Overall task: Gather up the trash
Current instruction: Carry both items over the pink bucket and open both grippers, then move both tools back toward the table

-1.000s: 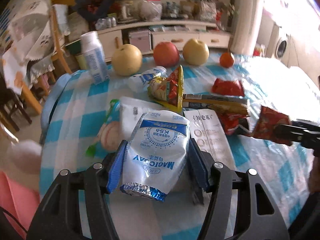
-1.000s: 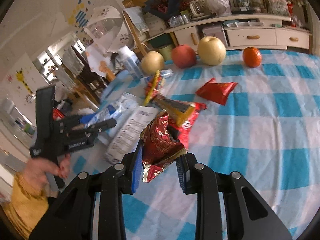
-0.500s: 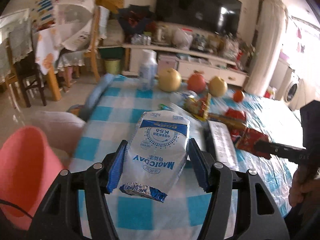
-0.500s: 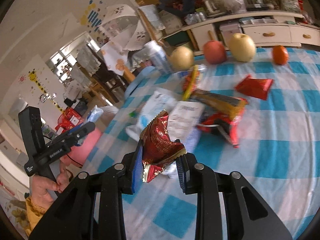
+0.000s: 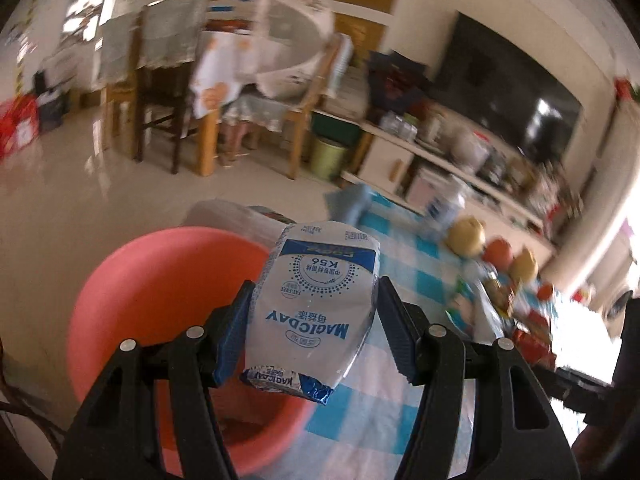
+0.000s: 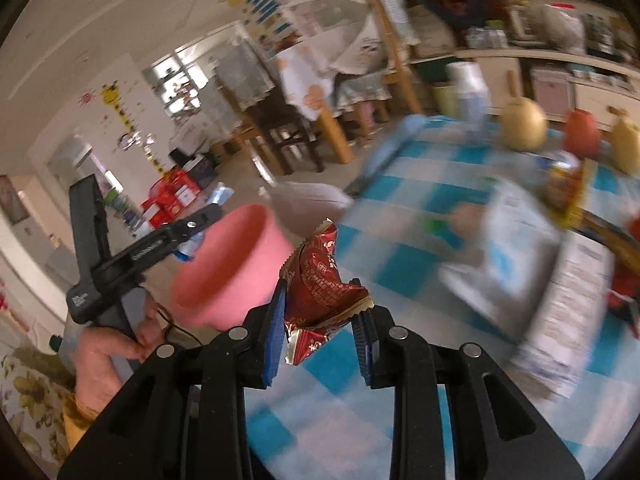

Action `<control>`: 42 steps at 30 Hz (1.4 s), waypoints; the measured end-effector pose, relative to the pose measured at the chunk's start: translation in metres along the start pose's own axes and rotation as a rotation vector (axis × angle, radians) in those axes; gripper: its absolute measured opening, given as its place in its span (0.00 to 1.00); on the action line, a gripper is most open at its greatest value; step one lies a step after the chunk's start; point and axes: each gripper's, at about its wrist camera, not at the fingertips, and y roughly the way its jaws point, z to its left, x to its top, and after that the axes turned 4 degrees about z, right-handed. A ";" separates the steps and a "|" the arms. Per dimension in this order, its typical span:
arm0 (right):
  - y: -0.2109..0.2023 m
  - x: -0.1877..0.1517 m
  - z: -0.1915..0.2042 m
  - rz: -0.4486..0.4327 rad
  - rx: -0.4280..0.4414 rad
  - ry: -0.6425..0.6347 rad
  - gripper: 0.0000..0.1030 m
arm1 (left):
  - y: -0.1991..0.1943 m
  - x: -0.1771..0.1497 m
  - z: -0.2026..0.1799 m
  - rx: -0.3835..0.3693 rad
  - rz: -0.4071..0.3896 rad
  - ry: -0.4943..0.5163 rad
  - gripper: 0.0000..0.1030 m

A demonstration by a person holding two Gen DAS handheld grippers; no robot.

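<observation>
1. A white-and-blue milk pouch (image 5: 316, 304), flattened and crumpled, is hanging upright over the near edge of the pink bin.
2. A crumpled red wrapper (image 6: 322, 284) is sitting upright, just beside the pink bin (image 6: 228, 268).
3. More wrappers (image 5: 524, 332) are lying blurred on the checked table.

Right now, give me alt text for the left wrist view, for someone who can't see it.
The left claw grips a white and blue MAGICDAY pouch above a pink basin that sits beside a blue checked tablecloth. Blurred fruit and wrappers lie farther along the table.
</observation>
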 end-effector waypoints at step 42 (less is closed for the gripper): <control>0.013 -0.037 0.010 -0.073 -0.411 -0.048 0.91 | -0.004 0.007 -0.012 -0.122 -0.086 -0.027 0.92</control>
